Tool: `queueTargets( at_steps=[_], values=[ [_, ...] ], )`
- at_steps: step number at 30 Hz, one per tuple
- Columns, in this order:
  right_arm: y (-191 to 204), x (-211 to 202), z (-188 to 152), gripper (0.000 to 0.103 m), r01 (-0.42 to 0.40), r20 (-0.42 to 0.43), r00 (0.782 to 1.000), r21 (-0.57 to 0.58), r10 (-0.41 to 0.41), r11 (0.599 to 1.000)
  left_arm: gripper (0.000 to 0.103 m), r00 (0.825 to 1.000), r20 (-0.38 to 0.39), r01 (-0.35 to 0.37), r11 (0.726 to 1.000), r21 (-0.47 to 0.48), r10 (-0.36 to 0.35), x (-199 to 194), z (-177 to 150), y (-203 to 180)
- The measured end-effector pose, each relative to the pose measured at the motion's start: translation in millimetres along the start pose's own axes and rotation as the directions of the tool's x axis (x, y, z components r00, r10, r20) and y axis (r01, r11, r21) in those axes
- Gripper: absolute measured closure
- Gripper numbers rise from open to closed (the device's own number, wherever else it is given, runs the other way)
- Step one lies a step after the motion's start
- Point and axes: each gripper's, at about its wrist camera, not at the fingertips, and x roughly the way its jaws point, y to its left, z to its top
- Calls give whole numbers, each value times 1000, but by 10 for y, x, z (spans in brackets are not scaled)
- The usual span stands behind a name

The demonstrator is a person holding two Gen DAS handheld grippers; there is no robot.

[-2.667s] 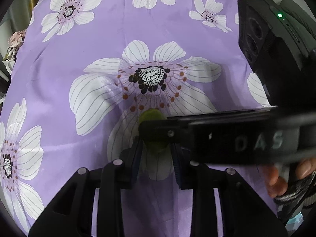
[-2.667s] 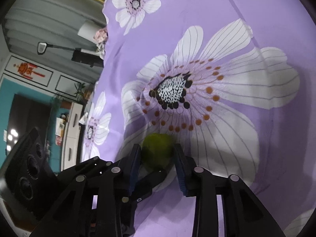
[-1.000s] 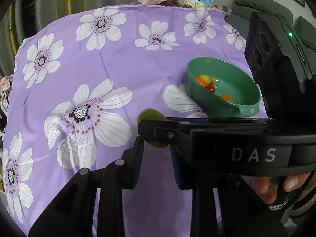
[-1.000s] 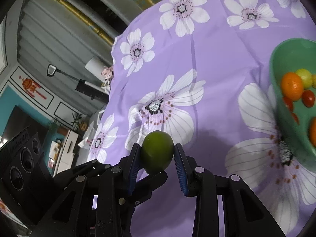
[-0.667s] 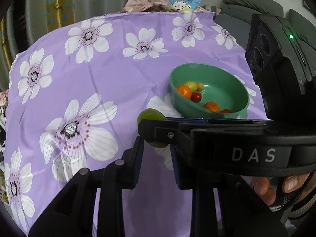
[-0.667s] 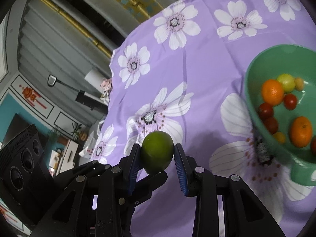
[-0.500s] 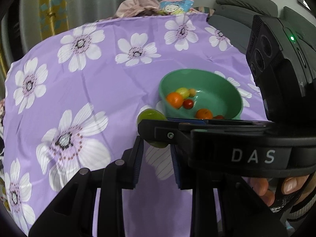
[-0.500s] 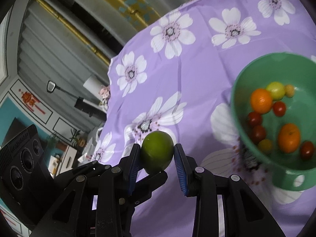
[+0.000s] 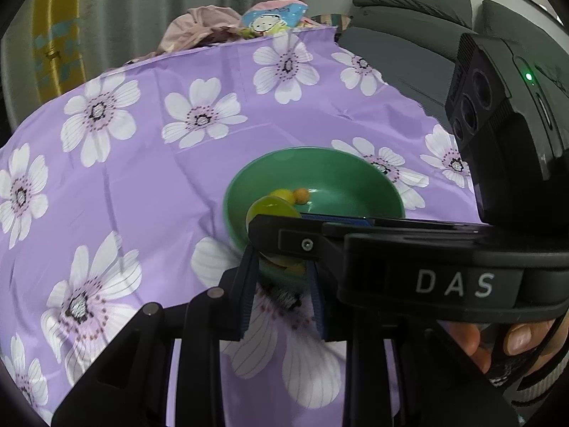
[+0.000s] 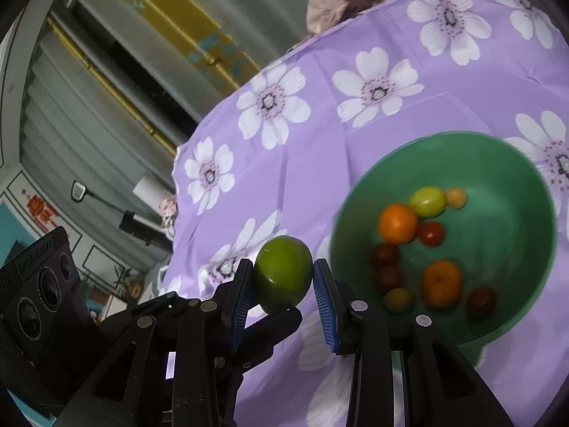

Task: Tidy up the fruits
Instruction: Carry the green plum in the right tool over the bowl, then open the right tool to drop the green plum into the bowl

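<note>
A green lime (image 10: 283, 274) hangs in the air, pinched between the blue pads of my right gripper (image 10: 282, 267), which is shut on it. In the left wrist view the lime (image 9: 270, 206) peeks over the right gripper's finger (image 9: 302, 243), which lies across the picture. My left gripper (image 9: 282, 263) is shut on the lime's lower part; its finger (image 10: 281, 318) shows under the lime. The green bowl (image 10: 515, 249) stands just right of the lime and holds oranges (image 10: 397, 223), small tomatoes and a yellow-green fruit (image 10: 427, 201). In the left wrist view the bowl (image 9: 320, 153) lies right behind the lime.
A purple cloth with white flowers (image 9: 142, 185) covers the table. A pile of pink fabric and a cartoon bag (image 9: 274, 17) lies at the far edge, with a grey sofa (image 9: 409, 46) behind. A person's hand (image 9: 498, 341) grips the right gripper's handle.
Both grippers lifted the lime off the cloth and carried it toward the bowl. The bowl came into view and now sits close, right behind the lime in the left wrist view.
</note>
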Motion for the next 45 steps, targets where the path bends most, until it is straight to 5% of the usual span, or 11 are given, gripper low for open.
queueTargets(
  at_steps=[21,45],
  values=[
    [-524,-46,90,66,54,25,998,77,-56,996,76,997,-38,73,997,22,-72,500,189,-199],
    [-635,-4,115,66,120,-3,993,84,-120,989,76,993,-65,100,995,7,-99,693,210,-214]
  ],
)
